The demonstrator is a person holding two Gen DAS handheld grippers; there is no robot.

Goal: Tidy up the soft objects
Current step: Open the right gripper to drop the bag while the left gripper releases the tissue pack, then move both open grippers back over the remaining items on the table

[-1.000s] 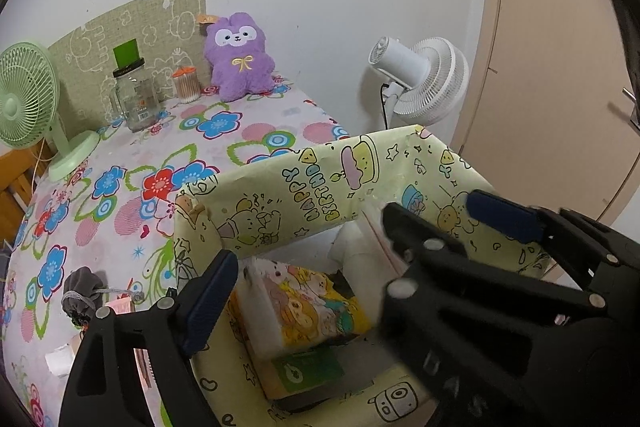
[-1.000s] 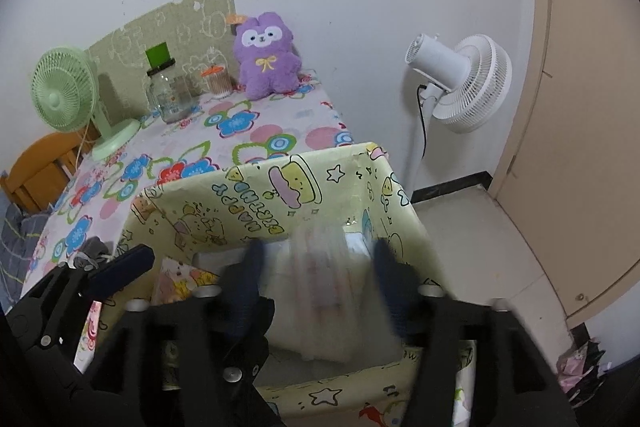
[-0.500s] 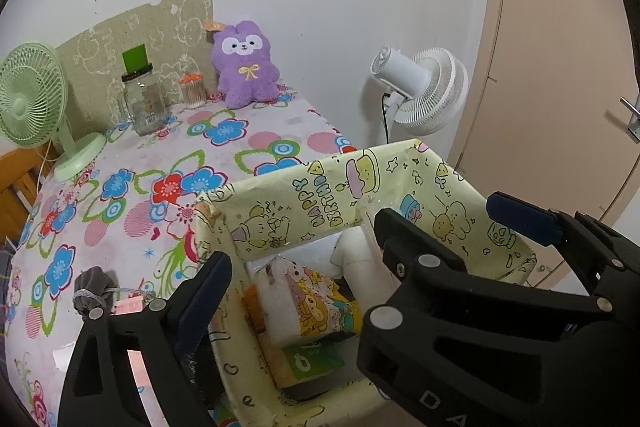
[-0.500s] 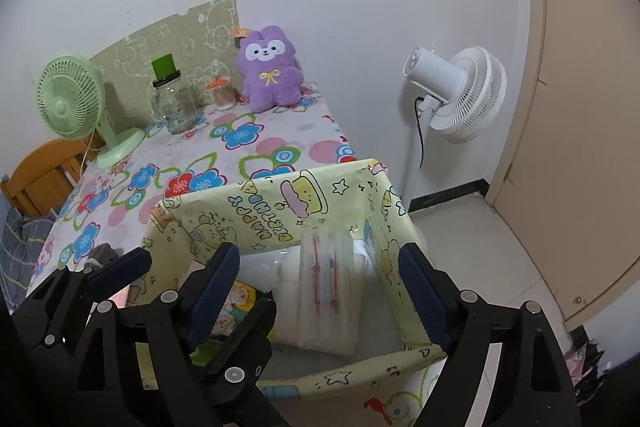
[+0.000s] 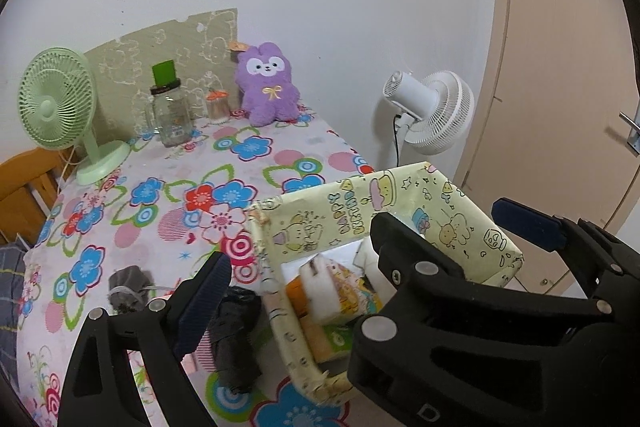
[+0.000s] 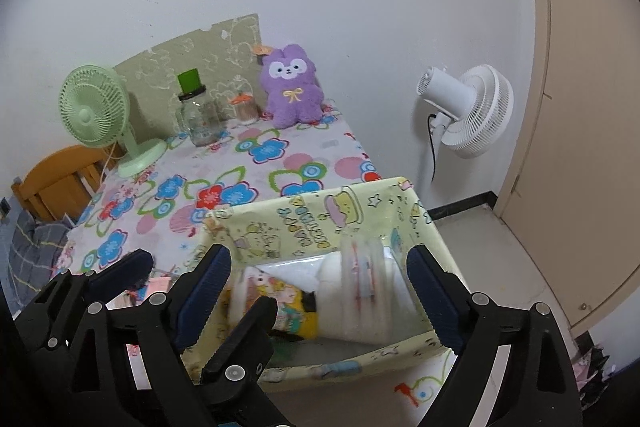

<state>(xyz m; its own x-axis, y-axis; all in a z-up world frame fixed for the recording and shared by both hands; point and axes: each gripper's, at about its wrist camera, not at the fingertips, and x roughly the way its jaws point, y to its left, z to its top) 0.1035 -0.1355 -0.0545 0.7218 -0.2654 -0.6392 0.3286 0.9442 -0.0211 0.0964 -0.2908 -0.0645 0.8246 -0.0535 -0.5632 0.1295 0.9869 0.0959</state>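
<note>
"HAPPY BIRTHDAY" printed on inner wall of yellow cartoon-print box (image 5: 352,211), seen upside down. Single letter "D" moulded on black tool body (image 5: 428,413). Jar label unreadable.

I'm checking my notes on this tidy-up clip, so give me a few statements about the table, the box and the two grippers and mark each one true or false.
1. The purple plush sits inside the yellow box. False: it sits at the far end of the table, by the wall.
2. The right gripper is open and holds nothing. True; its fingers have just been opening, and the clear packet stands in the box below.
3. A green fan stands on the table. True.
4. The white fan stands on the table too. False: it is beside the table, off its far right corner.
5. The left gripper is shut on the glass jar. False: it is open, and the jar stands far off.
</note>
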